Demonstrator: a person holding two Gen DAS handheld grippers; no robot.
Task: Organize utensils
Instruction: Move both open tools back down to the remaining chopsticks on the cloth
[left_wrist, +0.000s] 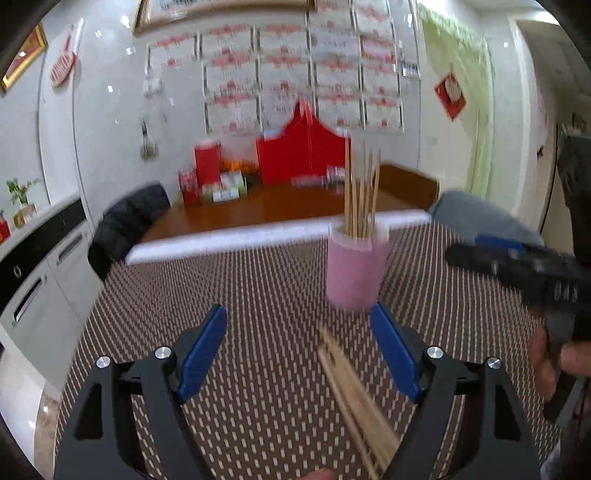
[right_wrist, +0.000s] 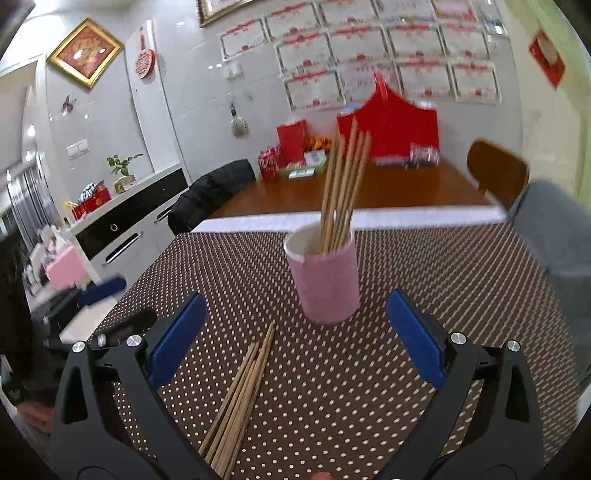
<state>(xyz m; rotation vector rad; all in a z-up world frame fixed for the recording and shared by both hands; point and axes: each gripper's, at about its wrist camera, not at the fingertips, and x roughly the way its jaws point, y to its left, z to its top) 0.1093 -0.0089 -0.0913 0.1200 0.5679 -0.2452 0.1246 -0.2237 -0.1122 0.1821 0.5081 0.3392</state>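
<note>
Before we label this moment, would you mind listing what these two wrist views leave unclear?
- Loose chopsticks on the table: near ends cut off by the bottom edge in the right wrist view; exact count blurred in both.
- Pink cup: its inside and the lower parts of the standing chopsticks are hidden by its wall.
- Right gripper in the left wrist view: motion-blurred, fingertips indistinct.
- Wall certificates: text too small.

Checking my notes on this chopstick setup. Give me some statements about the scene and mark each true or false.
1. The pink cup stands upright with chopsticks in it. True.
2. The loose chopsticks lie on the dotted tablecloth. True.
3. The right gripper is shut on a chopstick. False: its jaws stand open and empty.
4. The left gripper holds the cup. False: it is open, short of the cup.
5. The cup is green. False: pink.
</note>
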